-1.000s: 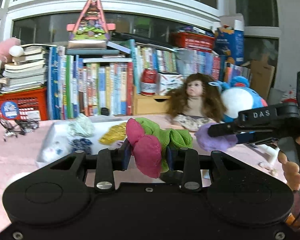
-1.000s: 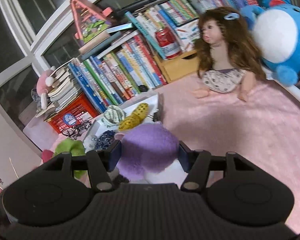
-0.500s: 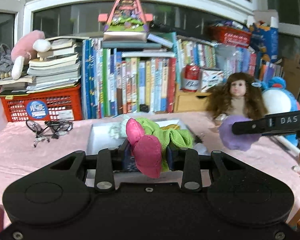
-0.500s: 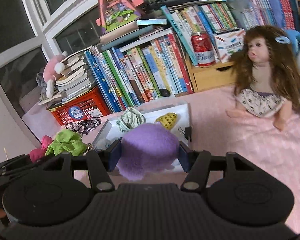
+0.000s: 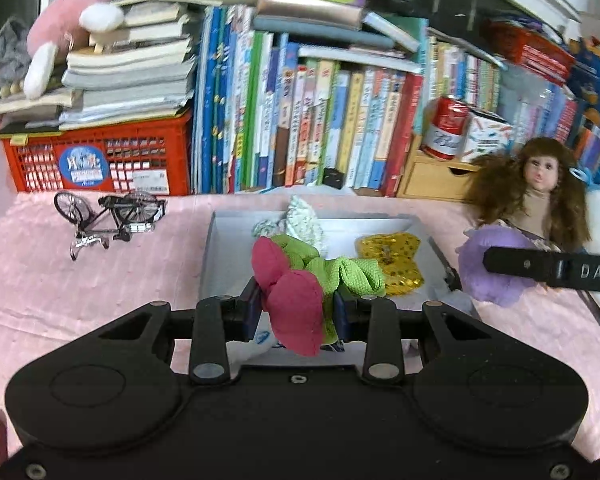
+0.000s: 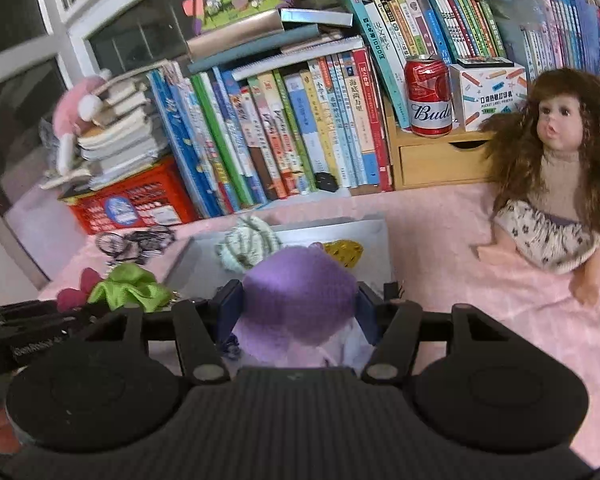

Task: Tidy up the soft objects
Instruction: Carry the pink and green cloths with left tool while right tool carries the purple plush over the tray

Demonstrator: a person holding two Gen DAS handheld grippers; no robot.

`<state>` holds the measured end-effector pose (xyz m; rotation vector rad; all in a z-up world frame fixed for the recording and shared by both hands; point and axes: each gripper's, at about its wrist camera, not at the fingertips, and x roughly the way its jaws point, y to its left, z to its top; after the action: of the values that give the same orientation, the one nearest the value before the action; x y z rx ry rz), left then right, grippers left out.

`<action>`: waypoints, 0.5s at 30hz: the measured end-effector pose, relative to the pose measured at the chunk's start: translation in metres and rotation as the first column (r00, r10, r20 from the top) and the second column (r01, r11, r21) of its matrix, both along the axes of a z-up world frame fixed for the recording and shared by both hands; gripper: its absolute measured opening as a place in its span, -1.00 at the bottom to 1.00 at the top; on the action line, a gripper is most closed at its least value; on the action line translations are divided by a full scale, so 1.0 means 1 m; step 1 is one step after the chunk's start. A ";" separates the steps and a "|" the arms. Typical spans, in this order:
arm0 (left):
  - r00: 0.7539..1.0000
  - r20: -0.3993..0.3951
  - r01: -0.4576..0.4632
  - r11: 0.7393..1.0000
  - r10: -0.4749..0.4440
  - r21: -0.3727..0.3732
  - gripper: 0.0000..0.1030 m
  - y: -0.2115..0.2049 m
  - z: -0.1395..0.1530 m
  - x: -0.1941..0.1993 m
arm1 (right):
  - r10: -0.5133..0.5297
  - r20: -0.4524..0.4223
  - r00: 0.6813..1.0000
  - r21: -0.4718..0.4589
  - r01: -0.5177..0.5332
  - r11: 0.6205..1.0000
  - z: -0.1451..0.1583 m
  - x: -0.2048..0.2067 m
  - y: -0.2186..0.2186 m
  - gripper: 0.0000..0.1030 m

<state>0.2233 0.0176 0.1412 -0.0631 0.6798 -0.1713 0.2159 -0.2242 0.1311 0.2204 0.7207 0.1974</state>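
Note:
My left gripper (image 5: 296,310) is shut on a soft toy of magenta petals and green fabric (image 5: 300,288), held over the near end of a white tray (image 5: 214,248). My right gripper (image 6: 300,312) is shut on a fuzzy purple soft object (image 6: 300,296), just in front of the same tray (image 6: 374,236). In the tray lie a pale green-and-white knitted piece (image 5: 304,220) and a yellow sequined piece (image 5: 392,258). From the left wrist view the right gripper (image 5: 500,262) and its purple object (image 5: 488,276) hang at the tray's right edge.
Books (image 5: 300,120) line the back, with a red crate (image 5: 96,160), a wooden drawer box (image 5: 436,176) and a red can (image 5: 446,128). A small model bicycle (image 5: 108,216) stands left of the tray. A doll (image 6: 548,184) sits at the right on the pink cloth.
Both grippers have swung left toward the tray, each keeping its soft object. The tray now lies straight ahead of both, and the doll has slid to the right.

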 end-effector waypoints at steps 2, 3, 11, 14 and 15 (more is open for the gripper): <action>1.000 -0.009 -0.015 1.000 0.015 0.004 -0.36 0.001 -0.004 0.010 | -0.008 -0.017 1.000 -0.012 0.008 1.000 -0.003 0.010 0.004 0.22; 1.000 -0.013 -0.023 1.000 0.023 0.012 -0.36 0.001 -0.006 0.015 | -0.013 -0.021 1.000 -0.018 0.013 1.000 -0.005 0.013 0.005 0.22; 0.996 -0.069 -0.049 0.998 0.052 0.047 -0.36 -0.001 -0.018 0.047 | -0.048 -0.063 0.997 -0.047 0.045 0.998 -0.016 0.040 0.009 0.22; 0.995 -0.090 -0.045 0.997 0.050 0.055 -0.35 0.000 -0.020 0.057 | -0.063 -0.082 0.995 -0.080 0.057 0.995 -0.018 0.047 0.010 0.22; 0.994 -0.099 -0.039 0.998 0.045 0.056 -0.35 0.000 -0.020 0.060 | -0.072 -0.090 0.993 -0.098 0.063 0.993 -0.019 0.048 0.010 0.22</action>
<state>0.2832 0.0177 0.1212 -0.0345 0.7824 -0.1097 0.2640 -0.2140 0.1120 0.1634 0.8125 0.0885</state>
